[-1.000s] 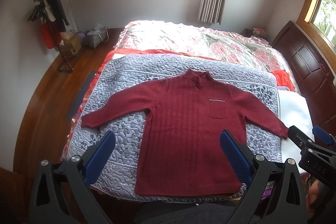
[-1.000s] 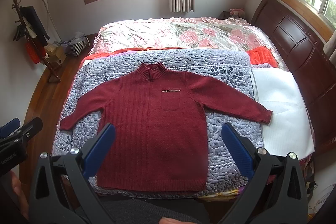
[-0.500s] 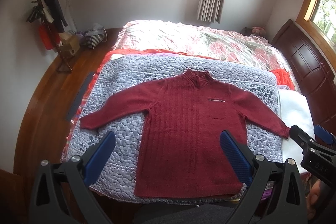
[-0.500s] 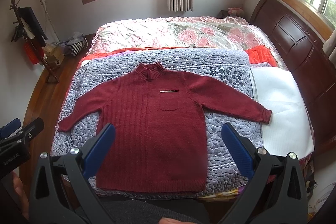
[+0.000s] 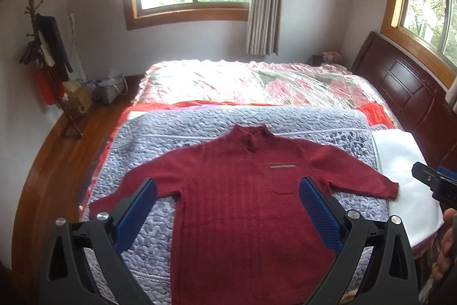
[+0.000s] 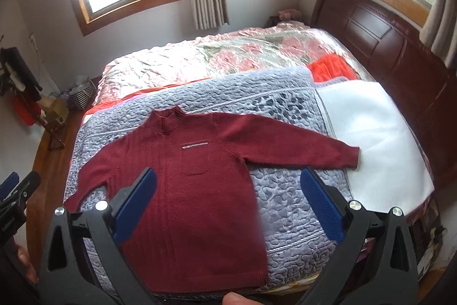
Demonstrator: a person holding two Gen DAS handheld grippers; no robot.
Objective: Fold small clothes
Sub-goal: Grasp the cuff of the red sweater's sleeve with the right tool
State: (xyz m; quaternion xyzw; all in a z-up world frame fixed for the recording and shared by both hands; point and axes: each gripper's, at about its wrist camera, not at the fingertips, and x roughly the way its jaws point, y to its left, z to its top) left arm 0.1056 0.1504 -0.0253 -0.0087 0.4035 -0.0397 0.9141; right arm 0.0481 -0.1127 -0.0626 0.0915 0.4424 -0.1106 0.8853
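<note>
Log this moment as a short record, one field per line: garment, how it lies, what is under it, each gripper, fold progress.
garment: dark red sweater with high collar and chest pocket
how it lies: flat, face up, both sleeves spread outward
surface: lavender quilt on the bed
beside it: white sheet under the cuff of one sleeve
left gripper: open, above the sweater, holding nothing
right gripper: open, above the sweater's side, holding nothing
fold progress: none yet

My claws' pads (image 5: 137, 215) are blue. The sweater (image 5: 245, 207) is dark red, ribbed; the quilt (image 5: 160, 222) grey-lilac, pebbled; the bedspread (image 6: 217, 59) pink-flowered.
</note>
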